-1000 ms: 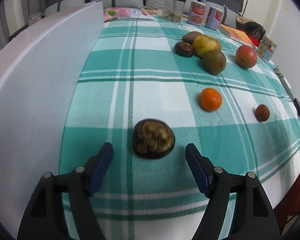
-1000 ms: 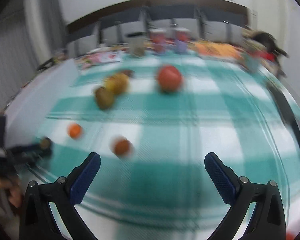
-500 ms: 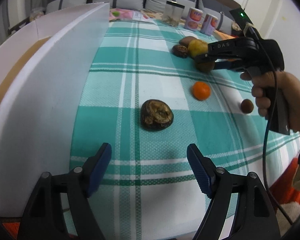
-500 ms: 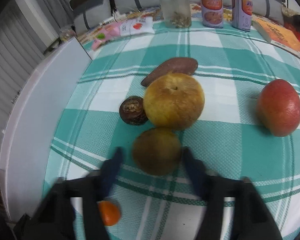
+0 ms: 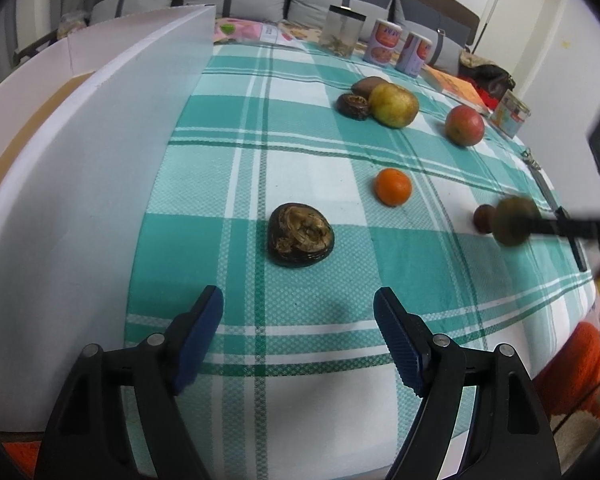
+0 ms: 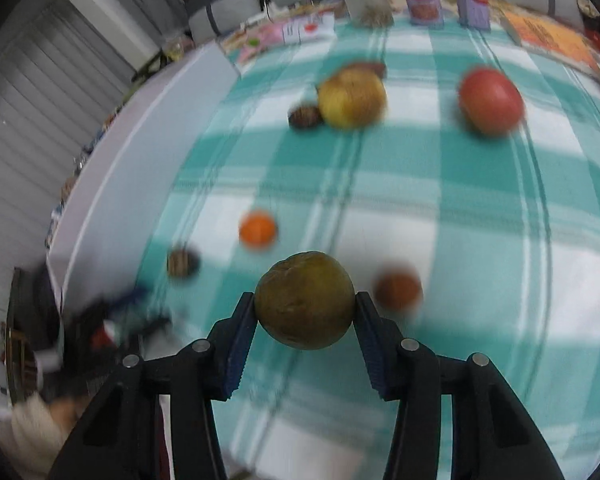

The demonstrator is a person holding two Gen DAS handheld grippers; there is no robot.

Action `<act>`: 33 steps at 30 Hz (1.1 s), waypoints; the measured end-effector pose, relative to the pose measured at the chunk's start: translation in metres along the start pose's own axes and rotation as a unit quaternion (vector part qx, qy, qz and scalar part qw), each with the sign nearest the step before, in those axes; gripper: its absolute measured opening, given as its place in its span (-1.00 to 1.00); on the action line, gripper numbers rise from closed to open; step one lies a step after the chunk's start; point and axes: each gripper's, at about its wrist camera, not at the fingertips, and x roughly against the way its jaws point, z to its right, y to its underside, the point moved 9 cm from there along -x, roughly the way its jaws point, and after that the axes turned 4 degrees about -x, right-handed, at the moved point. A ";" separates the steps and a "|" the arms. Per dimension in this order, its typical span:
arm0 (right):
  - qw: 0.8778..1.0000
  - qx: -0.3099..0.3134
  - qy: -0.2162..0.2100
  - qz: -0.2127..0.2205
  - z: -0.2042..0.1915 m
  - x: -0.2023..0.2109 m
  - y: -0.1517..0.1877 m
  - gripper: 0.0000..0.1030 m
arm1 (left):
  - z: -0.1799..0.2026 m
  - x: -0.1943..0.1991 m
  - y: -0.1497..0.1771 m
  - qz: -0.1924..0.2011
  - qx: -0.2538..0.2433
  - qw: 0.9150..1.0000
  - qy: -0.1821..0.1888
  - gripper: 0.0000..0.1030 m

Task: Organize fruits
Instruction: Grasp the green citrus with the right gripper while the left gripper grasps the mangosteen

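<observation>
My right gripper [image 6: 305, 312] is shut on a brownish-green round fruit [image 6: 305, 300] and holds it above the checked cloth; the fruit also shows blurred in the left wrist view [image 5: 514, 220]. My left gripper [image 5: 298, 320] is open and empty, just short of a dark wrinkled fruit [image 5: 300, 235]. On the cloth lie a small orange [image 5: 393, 186], a small brown fruit [image 5: 483, 218], a yellow apple [image 5: 393, 105], a red apple [image 5: 464, 125], a second dark wrinkled fruit [image 5: 353, 106] and a brown oblong fruit [image 5: 366, 85].
A white board [image 5: 80, 184] stands along the table's left side. A clear jar [image 5: 342, 36], two printed cans [image 5: 398, 47], a book [image 5: 458, 87] and a small box [image 5: 510, 114] stand at the far edge. Sofa cushions lie beyond.
My right gripper has closed on the brownish-green fruit beside the yellow apple, lifted it and carried it back toward the near right. My left gripper has pulled back slightly from the dark fruit.
</observation>
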 end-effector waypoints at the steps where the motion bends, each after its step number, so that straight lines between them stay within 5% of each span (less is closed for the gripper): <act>1: 1.000 -0.001 0.005 -0.005 0.003 0.003 0.011 -0.05 | 0.001 0.000 0.000 -0.001 -0.002 1.000 0.000 0.55; 6: 0.997 -0.006 0.066 -0.051 0.022 -0.004 0.049 -0.05 | 0.002 0.000 0.003 -0.003 -0.004 1.000 -0.002 0.55; 13: 0.990 0.047 0.110 -0.074 0.009 -0.024 0.033 -0.04 | -0.001 0.006 0.001 0.007 0.000 1.000 0.001 0.55; 23: 0.995 0.061 0.068 -0.037 -0.011 -0.048 0.012 -0.03 | -0.006 0.005 0.002 0.004 0.009 1.000 0.007 0.55; 29: 0.999 0.033 0.043 -0.001 -0.004 -0.034 0.020 0.43 | -0.001 -0.005 0.000 -0.007 0.002 1.000 0.026 0.57; 33: 0.999 0.026 0.037 0.028 0.003 -0.019 0.028 0.47 | 0.004 -0.015 -0.013 -0.001 -0.021 1.000 0.017 0.58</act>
